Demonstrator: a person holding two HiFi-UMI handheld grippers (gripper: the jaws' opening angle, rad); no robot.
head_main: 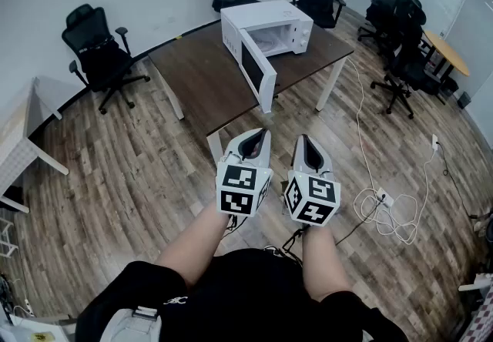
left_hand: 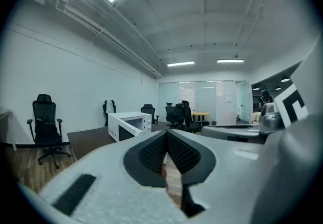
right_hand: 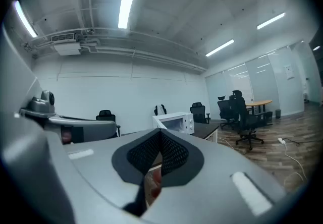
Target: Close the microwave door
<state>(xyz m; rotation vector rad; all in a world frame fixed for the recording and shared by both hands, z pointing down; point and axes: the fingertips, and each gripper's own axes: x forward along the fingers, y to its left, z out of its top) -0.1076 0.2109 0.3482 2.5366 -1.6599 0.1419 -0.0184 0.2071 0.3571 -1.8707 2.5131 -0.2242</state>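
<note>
Microwave: white, upper centre of the head view, standing on the far right part of the dark brown bench.
Microwave door: we note it swung wide open, jutting toward the camera from the oven's left side, with the cavity exposed.
Left gripper: lower centre of the head view, well apart from the microwave. Its fingers are pressed together at the tips with nothing between them.
Right gripper: just beside the left one. Its fingers likewise meet tip to tip and are empty.
Floor: wood planks, with a white cable lying in loose loops at right.
Seating: one black office chair at upper left, and more chairs along the top and upper right.
</note>
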